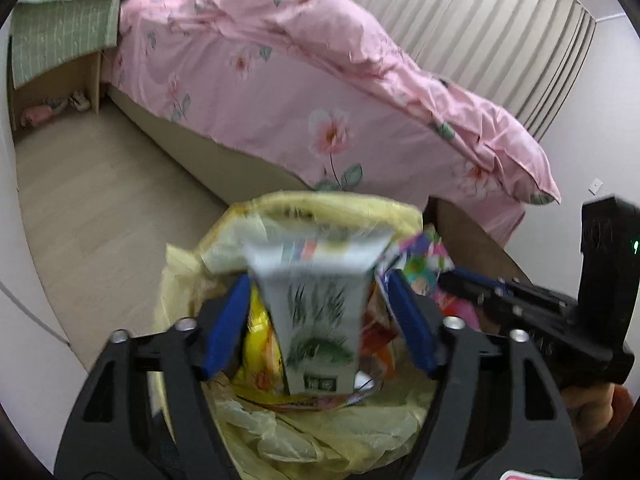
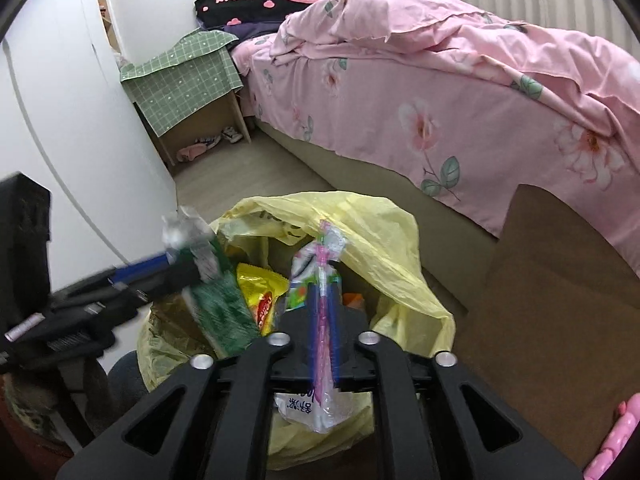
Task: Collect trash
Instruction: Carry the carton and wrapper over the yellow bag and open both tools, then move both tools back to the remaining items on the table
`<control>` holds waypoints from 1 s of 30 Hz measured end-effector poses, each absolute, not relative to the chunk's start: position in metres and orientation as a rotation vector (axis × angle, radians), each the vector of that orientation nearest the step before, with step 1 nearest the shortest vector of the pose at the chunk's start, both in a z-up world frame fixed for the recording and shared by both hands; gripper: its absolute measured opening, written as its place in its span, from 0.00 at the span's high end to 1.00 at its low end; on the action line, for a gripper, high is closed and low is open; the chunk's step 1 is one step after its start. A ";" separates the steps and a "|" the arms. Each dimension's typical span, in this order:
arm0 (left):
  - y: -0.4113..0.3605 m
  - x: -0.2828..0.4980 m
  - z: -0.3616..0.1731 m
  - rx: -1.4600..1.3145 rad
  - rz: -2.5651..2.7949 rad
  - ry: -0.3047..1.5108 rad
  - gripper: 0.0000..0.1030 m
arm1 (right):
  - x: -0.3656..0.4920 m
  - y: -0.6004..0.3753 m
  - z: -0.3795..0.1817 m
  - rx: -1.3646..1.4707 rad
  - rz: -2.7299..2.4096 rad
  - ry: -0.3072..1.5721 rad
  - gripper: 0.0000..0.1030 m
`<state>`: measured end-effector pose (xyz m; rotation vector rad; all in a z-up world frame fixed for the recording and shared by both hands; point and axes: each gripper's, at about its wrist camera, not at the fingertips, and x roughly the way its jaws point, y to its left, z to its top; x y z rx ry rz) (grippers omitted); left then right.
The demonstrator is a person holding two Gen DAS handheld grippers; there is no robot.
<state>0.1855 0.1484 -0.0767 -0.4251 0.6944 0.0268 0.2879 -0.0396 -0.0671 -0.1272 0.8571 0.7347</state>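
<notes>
A yellow plastic trash bag [image 1: 332, 436] stands open on the floor, holding several wrappers; it also shows in the right wrist view [image 2: 384, 248]. My left gripper [image 1: 318, 284] is open above the bag, and a white-and-green carton [image 1: 320, 320], motion-blurred, sits between its blue fingers [image 1: 228, 320] without being touched. The carton [image 2: 216, 300] and the left gripper [image 2: 176, 260] also show in the right wrist view. My right gripper [image 2: 323, 284] is shut on a thin pink-and-clear plastic wrapper [image 2: 322, 320] over the bag's mouth. The right gripper [image 1: 472, 280] shows at the right in the left wrist view.
A bed with a pink floral duvet [image 2: 460, 92] runs along the back and right. A bedside table under green cloth [image 2: 184, 76] stands by the white wall [image 2: 60, 120]. A brown cardboard sheet [image 2: 560, 300] lies right of the bag. Wood floor [image 1: 100, 208] lies to the left.
</notes>
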 end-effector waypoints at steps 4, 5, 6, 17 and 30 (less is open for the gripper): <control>0.150 0.180 -0.062 -0.432 0.050 0.668 0.29 | 0.277 -0.054 -0.056 -0.123 0.719 0.826 0.57; 0.150 0.179 -0.059 -0.436 0.051 0.664 0.29 | 0.273 -0.059 -0.053 -0.128 0.703 0.816 0.57; 0.148 0.177 -0.054 -0.435 0.049 0.654 0.29 | 0.268 -0.067 -0.049 -0.126 0.688 0.806 0.57; 0.073 0.150 -0.026 -0.337 -0.119 0.625 0.29 | 0.189 -0.191 -0.024 -0.088 0.488 0.746 0.57; -0.057 0.135 -0.026 -0.167 -0.457 0.717 0.29 | 0.094 -0.349 -0.045 0.064 0.265 0.741 0.44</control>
